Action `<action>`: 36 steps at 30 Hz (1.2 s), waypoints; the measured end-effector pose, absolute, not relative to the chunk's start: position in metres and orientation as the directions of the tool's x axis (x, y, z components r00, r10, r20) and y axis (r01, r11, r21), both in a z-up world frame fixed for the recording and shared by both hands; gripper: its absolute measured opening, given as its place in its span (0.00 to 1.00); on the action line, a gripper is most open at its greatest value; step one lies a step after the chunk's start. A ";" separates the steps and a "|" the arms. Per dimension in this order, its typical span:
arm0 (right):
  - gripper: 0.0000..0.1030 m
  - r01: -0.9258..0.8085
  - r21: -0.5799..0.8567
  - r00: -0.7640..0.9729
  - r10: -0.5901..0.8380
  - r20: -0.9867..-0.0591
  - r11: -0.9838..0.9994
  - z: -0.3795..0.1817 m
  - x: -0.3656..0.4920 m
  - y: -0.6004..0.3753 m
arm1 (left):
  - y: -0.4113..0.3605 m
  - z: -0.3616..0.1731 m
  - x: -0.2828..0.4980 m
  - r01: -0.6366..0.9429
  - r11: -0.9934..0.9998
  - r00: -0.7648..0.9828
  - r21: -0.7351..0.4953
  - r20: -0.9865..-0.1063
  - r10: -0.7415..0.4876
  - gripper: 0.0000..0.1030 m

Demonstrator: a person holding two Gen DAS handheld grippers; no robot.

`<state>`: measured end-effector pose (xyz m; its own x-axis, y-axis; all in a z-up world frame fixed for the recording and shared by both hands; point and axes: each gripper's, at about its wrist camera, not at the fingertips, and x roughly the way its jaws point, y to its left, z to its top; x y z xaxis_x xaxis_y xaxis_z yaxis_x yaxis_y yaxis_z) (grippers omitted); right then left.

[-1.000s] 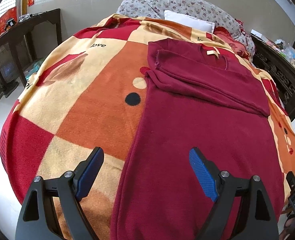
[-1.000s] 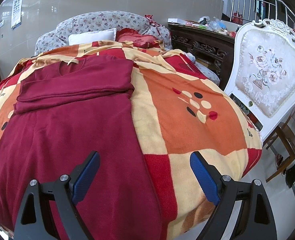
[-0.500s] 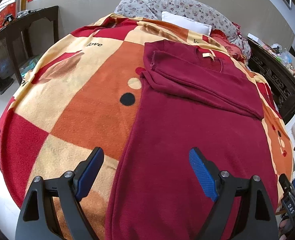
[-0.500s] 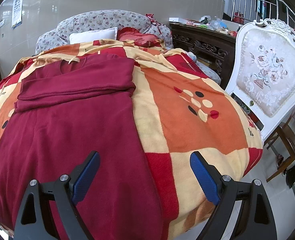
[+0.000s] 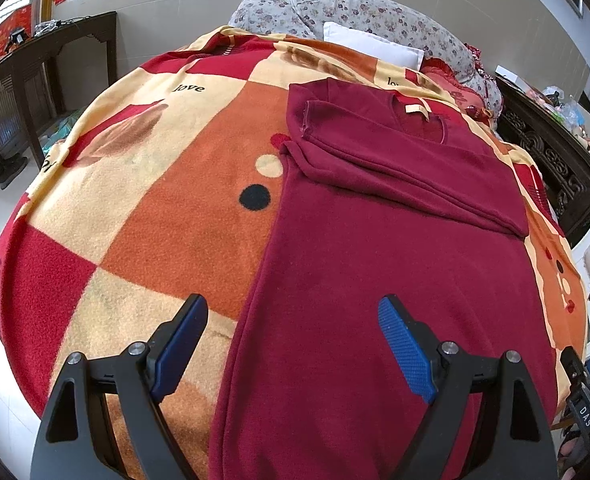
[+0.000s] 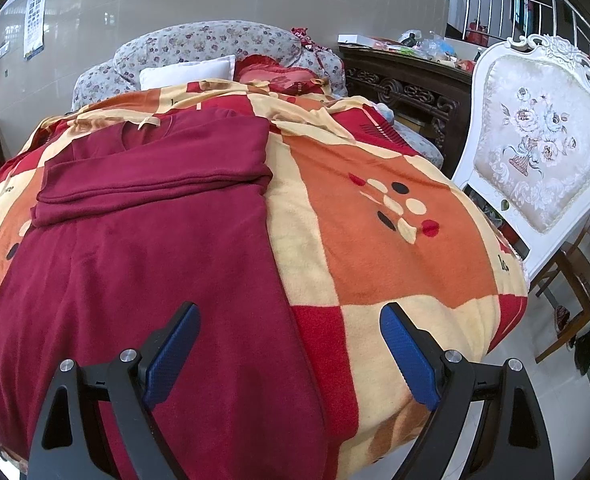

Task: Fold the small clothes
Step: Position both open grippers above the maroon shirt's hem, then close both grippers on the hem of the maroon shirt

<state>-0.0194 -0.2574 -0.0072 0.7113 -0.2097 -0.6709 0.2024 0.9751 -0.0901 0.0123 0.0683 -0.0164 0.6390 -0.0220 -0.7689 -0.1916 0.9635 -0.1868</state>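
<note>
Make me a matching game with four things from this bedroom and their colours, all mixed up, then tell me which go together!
Things:
1. sweater
2. pillow
3. gripper pads
4. chair

Colours:
A. blue
B. white frame with flowered cream cushion
C. dark red
D. plain white

Pairs: 1-C, 2-D, 3-A, 4-B. The sweater lies on the checked blanket, with its sleeves folded across the chest.

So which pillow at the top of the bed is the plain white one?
The white pillow lying in front of the flowery cushions. It has no pattern, unlike the flowery ones behind it or the red frilly cushion to its right.
</note>
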 end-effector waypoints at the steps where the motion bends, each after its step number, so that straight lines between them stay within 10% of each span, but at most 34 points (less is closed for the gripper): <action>1: 0.91 0.202 -0.088 0.711 -0.208 -0.671 0.975 -0.007 -0.020 -0.258 | 0.069 -0.016 0.012 -0.191 0.964 0.640 -0.186 -0.768 -0.021 0.84; 18: 0.93 -0.164 0.190 0.808 0.243 -0.538 0.968 0.000 -0.073 -0.304 | 0.115 -0.049 -0.057 0.157 0.929 0.595 -0.335 -0.719 -0.360 0.84; 36: 0.93 -0.185 0.171 0.845 0.246 -0.475 0.968 -0.003 -0.116 -0.323 | 0.106 -0.060 -0.081 0.229 0.728 0.506 -0.646 -0.560 -0.656 0.84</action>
